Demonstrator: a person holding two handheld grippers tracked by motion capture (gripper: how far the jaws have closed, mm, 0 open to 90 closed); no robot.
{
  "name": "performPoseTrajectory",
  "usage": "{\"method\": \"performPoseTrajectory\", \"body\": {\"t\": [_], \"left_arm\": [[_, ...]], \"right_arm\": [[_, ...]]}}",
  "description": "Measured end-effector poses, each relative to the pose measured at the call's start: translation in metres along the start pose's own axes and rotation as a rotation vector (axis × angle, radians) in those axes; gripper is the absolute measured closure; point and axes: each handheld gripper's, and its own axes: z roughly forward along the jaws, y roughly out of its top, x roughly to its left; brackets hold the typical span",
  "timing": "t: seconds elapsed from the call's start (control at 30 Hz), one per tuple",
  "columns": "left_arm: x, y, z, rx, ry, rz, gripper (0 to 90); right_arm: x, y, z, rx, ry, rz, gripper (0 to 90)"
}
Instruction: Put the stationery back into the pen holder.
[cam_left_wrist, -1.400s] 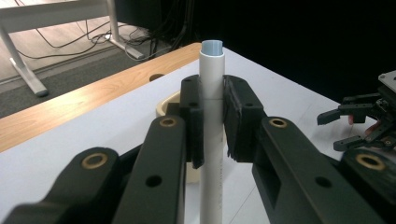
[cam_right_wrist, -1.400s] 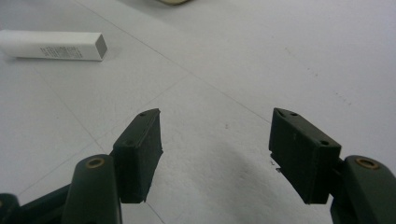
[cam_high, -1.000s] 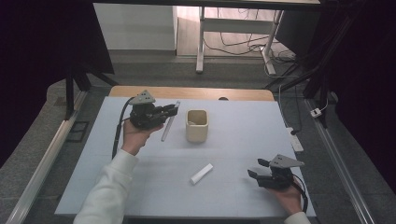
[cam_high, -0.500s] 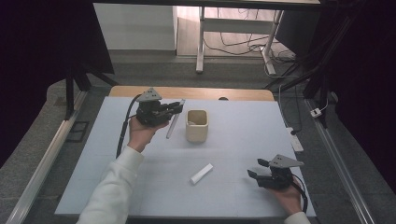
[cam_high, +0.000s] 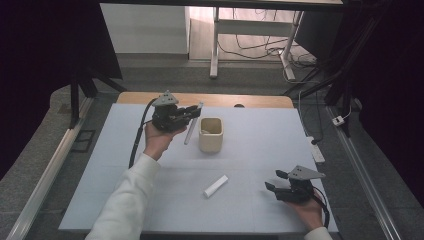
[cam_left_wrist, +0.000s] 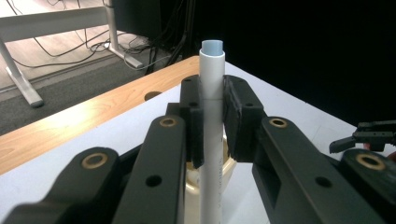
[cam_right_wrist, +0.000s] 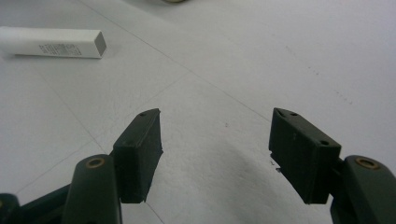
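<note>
My left gripper (cam_high: 192, 111) is shut on a long white tube (cam_high: 189, 132), held up over the white mat just left of a cream cup (cam_high: 210, 135). In the left gripper view the tube (cam_left_wrist: 212, 70) stands upright between the pads, its pale blue end above them, with the cup (cam_left_wrist: 229, 169) behind and below. A small white box (cam_high: 215, 185) lies flat in the middle of the mat. My right gripper (cam_high: 274, 180) rests at the front right, open and holding nothing. In the right gripper view the right gripper (cam_right_wrist: 215, 154) points over bare mat, the box (cam_right_wrist: 51, 43) at upper left.
The white mat (cam_high: 260, 150) covers most of the table; a strip of wooden tabletop (cam_high: 260, 101) shows along the far edge. Beyond it are metal desk legs and floor cables. The right gripper (cam_left_wrist: 364, 137) appears far off in the left gripper view.
My left gripper has drifted a little to the right with the tube, closer to the cup. The right gripper has not moved.
</note>
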Motion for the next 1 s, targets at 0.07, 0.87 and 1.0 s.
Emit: {"method": "performPoseTrajectory", "body": {"t": [0.07, 0.87, 1.0], "left_arm": [[0.0, 0.001, 0.001, -0.005, 0.001, -0.004, 77.7], [0.0, 0.019, 0.019, -0.038, -0.009, -0.025, 77.7], [-0.001, 0.024, 0.024, -0.045, -0.014, -0.026, 77.8]], "right_arm": [[0.0, 0.0, 0.0, 0.0, 0.0, 0.0, 34.0], [0.0, 0.0, 0.001, 0.0, 0.0, 0.002, 34.1], [-0.001, 0.0, 0.001, 0.001, 0.0, 0.002, 34.1]]}}
